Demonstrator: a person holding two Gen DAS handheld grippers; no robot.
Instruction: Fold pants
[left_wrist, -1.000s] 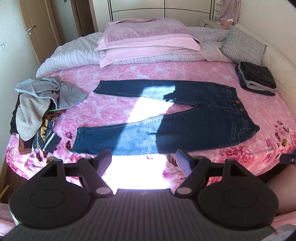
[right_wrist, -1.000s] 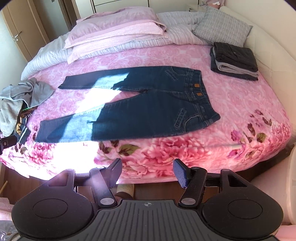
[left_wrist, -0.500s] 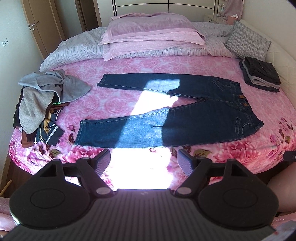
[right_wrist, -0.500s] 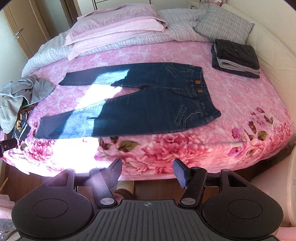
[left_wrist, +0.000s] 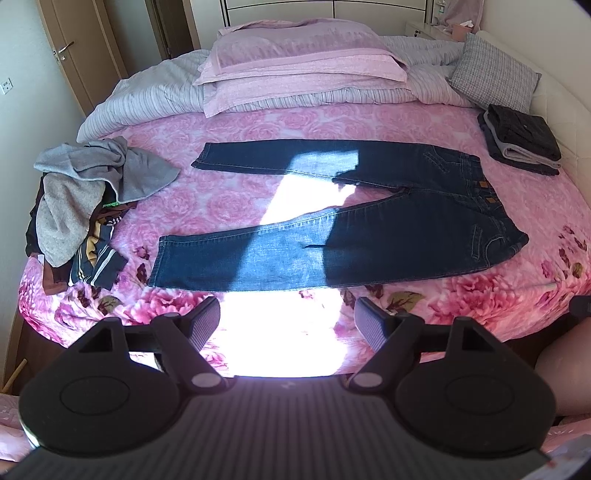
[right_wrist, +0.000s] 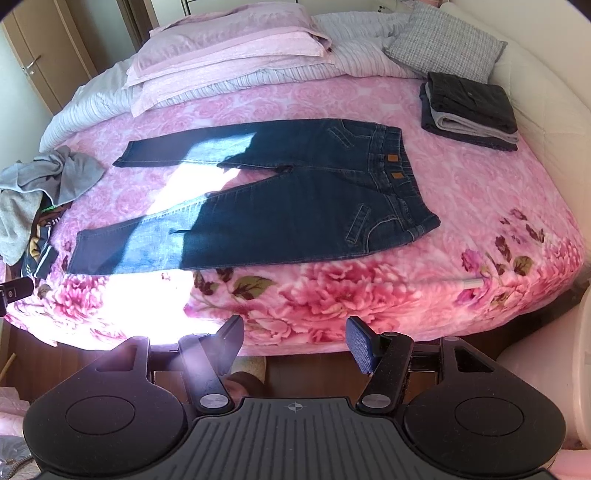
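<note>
Dark blue jeans (left_wrist: 388, 236) lie flat on the pink floral bed, waistband to the right, both legs spread apart and pointing left. The right wrist view shows the same jeans (right_wrist: 295, 214) with two tan labels at the waistband. A bright strip of sunlight crosses both legs. My left gripper (left_wrist: 288, 317) hangs open over the bed's near edge, short of the nearer leg's hem. My right gripper (right_wrist: 295, 332) is open too, held off the bed's front edge below the seat of the jeans. Neither holds anything.
A heap of grey and striped clothes (left_wrist: 81, 199) sits at the bed's left edge. Folded dark garments (left_wrist: 521, 140) are stacked at the right, near a checked cushion (left_wrist: 491, 74). Pink pillows (left_wrist: 295, 66) lie at the head. Wooden floor (right_wrist: 44, 365) shows below the bed.
Both grippers have risen and tilted slightly, so the bed and jeans sit lower and fuller in view. Both stay open; the jeans have not moved.
</note>
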